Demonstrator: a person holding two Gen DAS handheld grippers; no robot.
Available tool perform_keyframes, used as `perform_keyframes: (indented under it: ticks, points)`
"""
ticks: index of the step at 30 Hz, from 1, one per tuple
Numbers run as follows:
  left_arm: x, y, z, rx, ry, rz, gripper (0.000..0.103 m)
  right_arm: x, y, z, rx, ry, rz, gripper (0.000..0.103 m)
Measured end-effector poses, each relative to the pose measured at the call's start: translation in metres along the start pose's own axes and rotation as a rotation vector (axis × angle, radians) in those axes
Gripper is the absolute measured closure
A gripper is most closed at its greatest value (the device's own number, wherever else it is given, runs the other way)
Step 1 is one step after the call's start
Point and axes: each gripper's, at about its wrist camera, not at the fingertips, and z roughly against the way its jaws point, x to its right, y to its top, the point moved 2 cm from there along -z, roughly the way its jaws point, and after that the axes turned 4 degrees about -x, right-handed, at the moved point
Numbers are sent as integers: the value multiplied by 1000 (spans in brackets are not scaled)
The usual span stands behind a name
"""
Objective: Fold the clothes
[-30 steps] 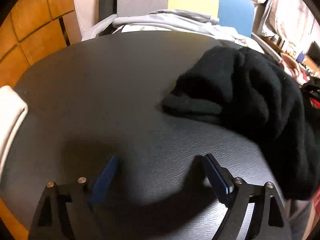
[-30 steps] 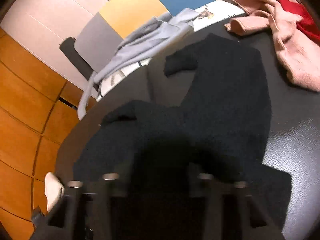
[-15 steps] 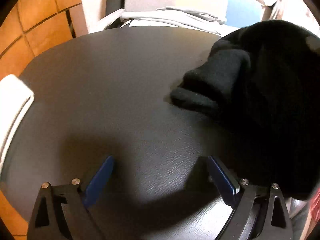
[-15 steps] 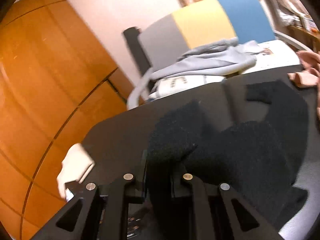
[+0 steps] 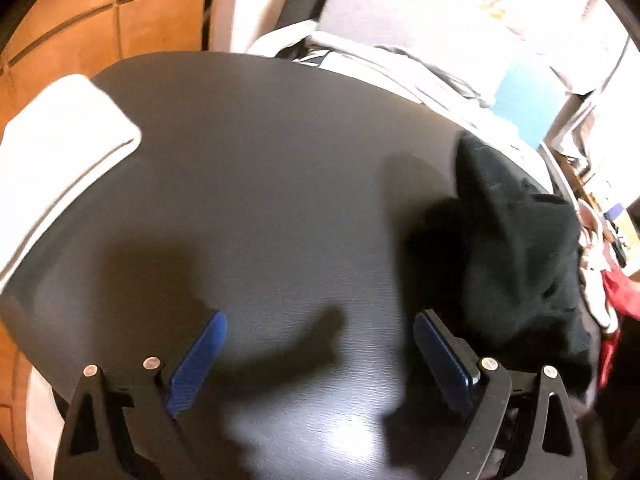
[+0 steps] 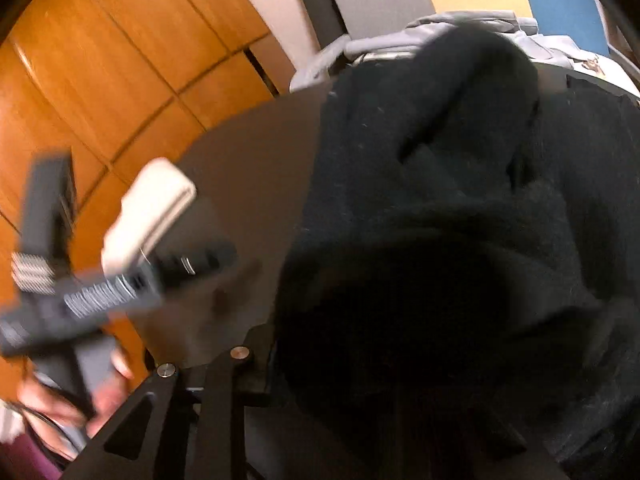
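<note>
Across the dark table [image 5: 280, 184], the black sweater [image 6: 460, 216] has been lifted since a second ago, when it lay spread flat; it now hangs bunched over the right gripper [image 6: 304, 364], whose fingers are buried in the cloth, so their grip cannot be judged. The left gripper [image 5: 320, 354] hovers low over the table beside the sweater, blue pads [image 5: 196, 360] spread wide and holding nothing. A folded white cloth [image 5: 60, 136] lies at the table's far edge.
</note>
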Motion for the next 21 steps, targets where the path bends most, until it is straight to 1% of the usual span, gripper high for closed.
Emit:
perform_keyframes:
  ticks: [2, 3, 5, 7, 10, 11, 13, 14, 16, 18, 19, 20, 21]
  points:
    - [19, 13, 1, 6, -18, -35, 7, 7, -11, 26, 59, -19, 19, 74]
    - [25, 14, 1, 10, -30, -53, 6, 11, -16, 38, 88, -28, 28, 74]
    - [42, 22, -2, 26, -54, -101, 0, 18, -27, 64, 147, -46, 46, 72]
    - [59, 27, -9, 43, -50, -156, 0, 31, -38, 91, 208, -78, 44, 71]
    - [76, 33, -26, 38, -16, -222, 0, 71, -49, 130, 280, -182, -44, 66]
    - [80, 36, -35, 36, 5, -238, 0, 84, -52, 139, 289, -207, -74, 62]
    - [90, 41, -52, 32, 46, -271, 0, 109, -54, 150, 285, -243, -134, 61]
    - [93, 48, -63, 21, 56, -281, 0, 120, -55, 154, 283, -248, -162, 60]
    - [91, 48, -76, 3, 48, -267, 0, 139, -51, 155, 277, -220, -213, 60]
    - [90, 55, -87, -20, 4, -207, 0, 143, -34, 140, 271, -202, -227, 59]
    - [82, 51, -86, -39, -11, -174, 0, 143, -24, 132, 268, -196, -231, 59]
    - [74, 48, -84, -57, -24, -143, 0, 143, -14, 123, 265, -190, -235, 59]
    - [71, 50, -84, -59, -23, -132, 0, 142, -4, 113, 254, -186, -240, 59]
